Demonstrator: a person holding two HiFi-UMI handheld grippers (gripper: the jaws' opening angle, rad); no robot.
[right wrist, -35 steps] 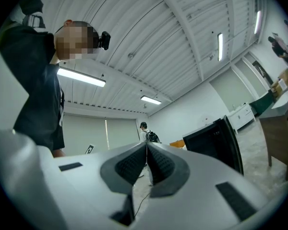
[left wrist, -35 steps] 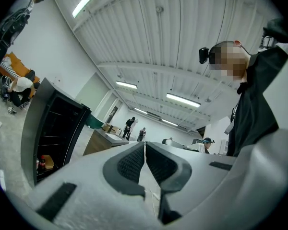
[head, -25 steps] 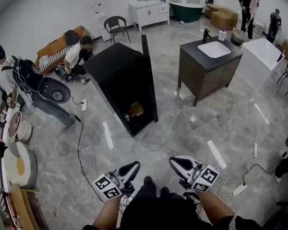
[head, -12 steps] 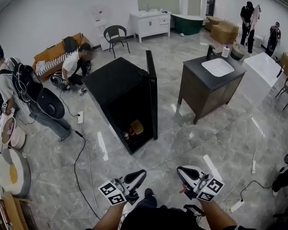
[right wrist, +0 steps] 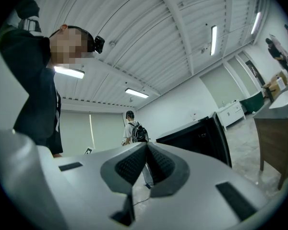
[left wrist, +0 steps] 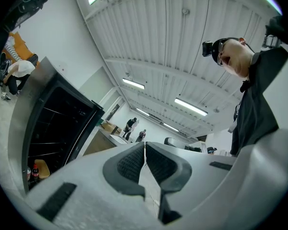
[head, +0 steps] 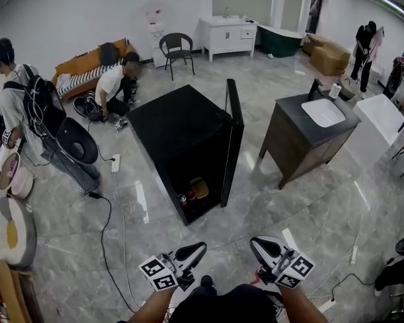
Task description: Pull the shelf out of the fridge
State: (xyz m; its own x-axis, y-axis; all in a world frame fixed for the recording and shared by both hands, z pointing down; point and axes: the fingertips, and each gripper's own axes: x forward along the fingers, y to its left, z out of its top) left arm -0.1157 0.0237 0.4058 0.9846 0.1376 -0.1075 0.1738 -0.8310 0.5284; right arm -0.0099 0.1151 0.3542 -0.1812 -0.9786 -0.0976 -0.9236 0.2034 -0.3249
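A black fridge (head: 182, 130) stands on the grey floor ahead of me, its door (head: 233, 136) swung open to the right. At the bottom of it sit a yellow item (head: 199, 188) and small bottles (head: 183, 198). In the left gripper view the fridge (left wrist: 24, 109) shows thin wire shelves (left wrist: 50, 127) across its dark inside. My left gripper (head: 194, 249) and right gripper (head: 258, 243) are held low in front of me, well short of the fridge. Both are shut with nothing between the pads. The left gripper (left wrist: 144, 150) and right gripper (right wrist: 147, 152) both tilt up toward the ceiling.
A dark vanity with a white sink (head: 310, 130) stands right of the fridge. A person with a backpack (head: 34, 113) stands at the left, and another person (head: 114, 86) crouches behind. A power strip and cable (head: 114, 163) lie on the floor at the left.
The fridge has come nearer and more central in the head view as I move toward it. Both grippers stay shut and low.
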